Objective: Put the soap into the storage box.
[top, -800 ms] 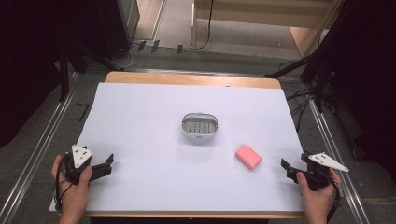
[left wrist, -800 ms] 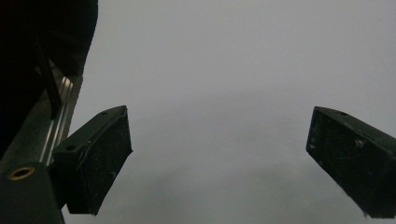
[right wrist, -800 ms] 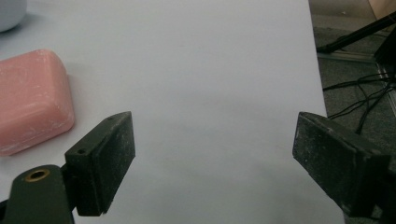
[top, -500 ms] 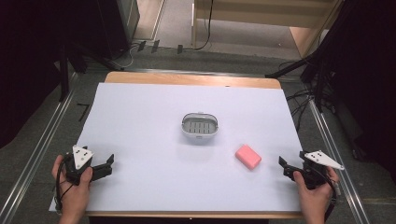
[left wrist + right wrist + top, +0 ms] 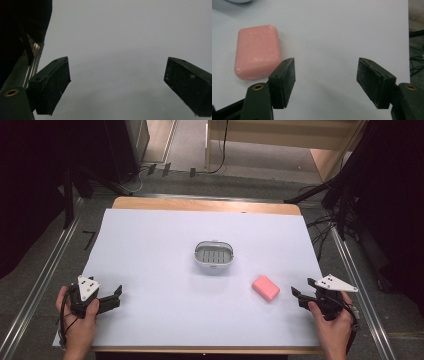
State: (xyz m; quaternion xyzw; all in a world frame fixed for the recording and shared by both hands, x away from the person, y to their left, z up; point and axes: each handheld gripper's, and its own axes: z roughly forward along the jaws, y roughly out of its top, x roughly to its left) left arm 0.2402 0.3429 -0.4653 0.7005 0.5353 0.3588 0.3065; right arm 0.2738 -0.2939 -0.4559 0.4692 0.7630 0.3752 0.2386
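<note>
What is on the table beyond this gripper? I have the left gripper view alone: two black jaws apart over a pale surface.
Observer: A pink soap bar lies flat on the white table sheet, at the right in the high view.
Operator: Is anything gripping it?
Observer: No. The right gripper has its jaws open over bare sheet, and the bar sits ahead of them, off to one side.
Operator: Anything else out there?
Observer: A small white soap dish with a slotted floor stands near the middle of the table, with nothing in it.
</note>
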